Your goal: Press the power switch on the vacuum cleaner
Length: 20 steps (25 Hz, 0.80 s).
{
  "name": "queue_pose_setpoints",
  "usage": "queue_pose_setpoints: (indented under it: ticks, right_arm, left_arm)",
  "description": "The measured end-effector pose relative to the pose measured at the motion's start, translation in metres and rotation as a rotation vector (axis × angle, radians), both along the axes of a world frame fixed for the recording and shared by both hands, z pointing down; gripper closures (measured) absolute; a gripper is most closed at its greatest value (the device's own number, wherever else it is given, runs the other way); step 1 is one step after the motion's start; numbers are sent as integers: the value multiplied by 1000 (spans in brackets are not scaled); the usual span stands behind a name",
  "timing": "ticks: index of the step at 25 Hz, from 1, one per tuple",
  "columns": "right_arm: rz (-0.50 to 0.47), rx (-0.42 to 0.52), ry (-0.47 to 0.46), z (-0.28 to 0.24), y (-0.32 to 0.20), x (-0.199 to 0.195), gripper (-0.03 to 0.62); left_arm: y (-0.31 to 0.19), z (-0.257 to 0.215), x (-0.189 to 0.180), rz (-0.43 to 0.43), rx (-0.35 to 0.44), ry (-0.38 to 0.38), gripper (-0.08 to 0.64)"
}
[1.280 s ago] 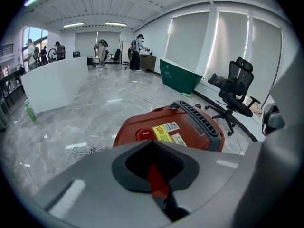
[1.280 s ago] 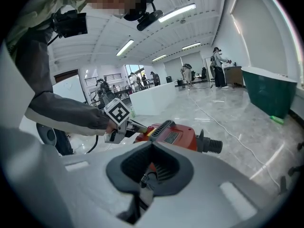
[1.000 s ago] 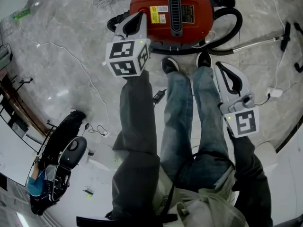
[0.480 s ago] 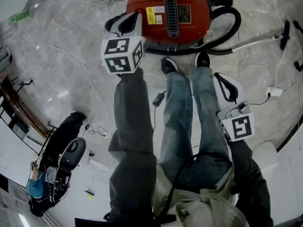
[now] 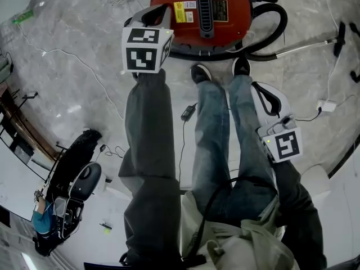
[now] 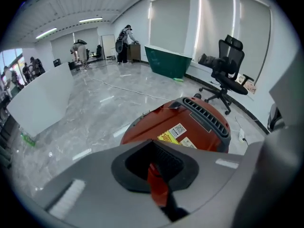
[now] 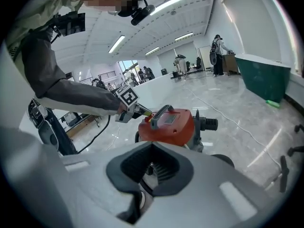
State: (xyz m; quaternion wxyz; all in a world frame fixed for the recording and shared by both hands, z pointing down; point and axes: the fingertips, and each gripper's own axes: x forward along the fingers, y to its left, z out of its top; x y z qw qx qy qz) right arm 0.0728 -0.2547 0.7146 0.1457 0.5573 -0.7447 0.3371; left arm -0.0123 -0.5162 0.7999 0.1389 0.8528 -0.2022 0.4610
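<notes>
The left hand-held gripper [image 5: 147,20] has moved further over the vacuum [image 5: 208,16] in the last second. Its marker cube, which was beside the vacuum's near-left edge, now sits higher, and the jaws overlap the vacuum's left shoulder. The jaws are closed with nothing between them, which suits poking a switch with the tip. This looks like the final approach, with the press itself probably not yet made.

The right hand-held gripper [image 5: 260,91] has hardly shifted. It hangs well short of the vacuum on its near-right side, by the person's leg, jaws also together and empty.

The vacuum stands on the floor [image 5: 84,83] just ahead of the person's shoes, its hose [image 5: 275,32] looping off its right side.

The head view hides the left tip under the cube. The right gripper view shows the vacuum from the side, with that tip at its top, by the end of the handle. The left gripper view shows only red casing through its closed jaws. No view lets me pick out the switch itself.
</notes>
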Motion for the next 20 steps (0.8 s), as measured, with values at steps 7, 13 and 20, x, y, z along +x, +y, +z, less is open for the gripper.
queue_pose_setpoints:
  ticks: [7,13,20]
  right_arm:
    - [-8,4,7,-3,4,13,591]
    - [-1,3,10,-5,15,30,591]
    - [-2,-5,2,-7,19,35,591]
  left_arm:
    - [4,-5,-1,-84,128,68,558]
    - [59,-10,-15,-239,78,215,557]
    - [159,-49,-47,-487,62,300,557]
